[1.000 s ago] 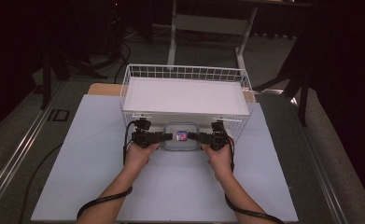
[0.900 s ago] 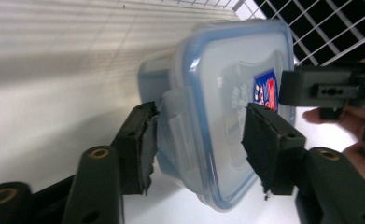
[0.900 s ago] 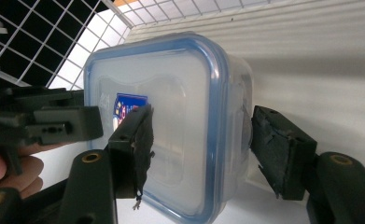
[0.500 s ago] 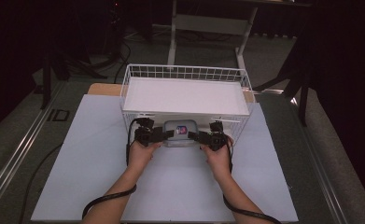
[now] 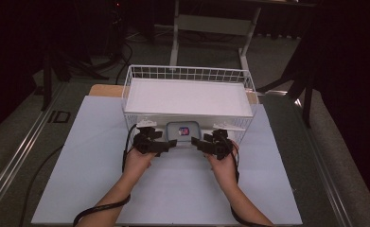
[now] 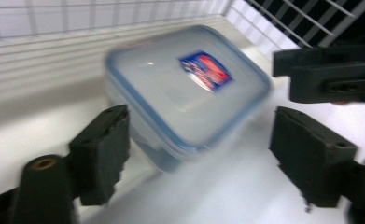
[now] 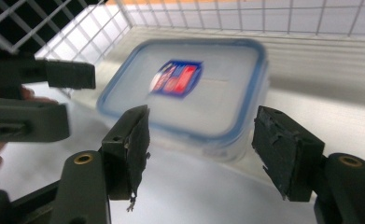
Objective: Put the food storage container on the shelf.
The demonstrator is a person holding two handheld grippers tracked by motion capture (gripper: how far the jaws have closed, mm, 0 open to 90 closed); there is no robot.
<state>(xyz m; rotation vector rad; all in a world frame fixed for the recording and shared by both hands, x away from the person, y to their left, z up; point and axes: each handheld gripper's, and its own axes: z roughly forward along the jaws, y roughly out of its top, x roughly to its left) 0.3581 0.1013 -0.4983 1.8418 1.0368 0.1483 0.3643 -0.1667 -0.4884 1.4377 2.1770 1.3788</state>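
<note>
A clear plastic box with a blue-rimmed lid and a red and blue label stands at the front of a white wire basket, below its white panel. My left gripper is just in front of the box's left corner and my right gripper just in front of its right corner. In the left gripper view the box lies beyond my left gripper, whose jaws have just been opening and hold nothing. In the right gripper view my right gripper is open, short of the box.
The basket stands on a pale sheet that covers the table. Wire walls rise behind and beside the box. A metal stand is in the dark behind the table.
Both grippers have drawn back from the box's sides toward the person. The left jaws stand wider apart. The box stays in place.
</note>
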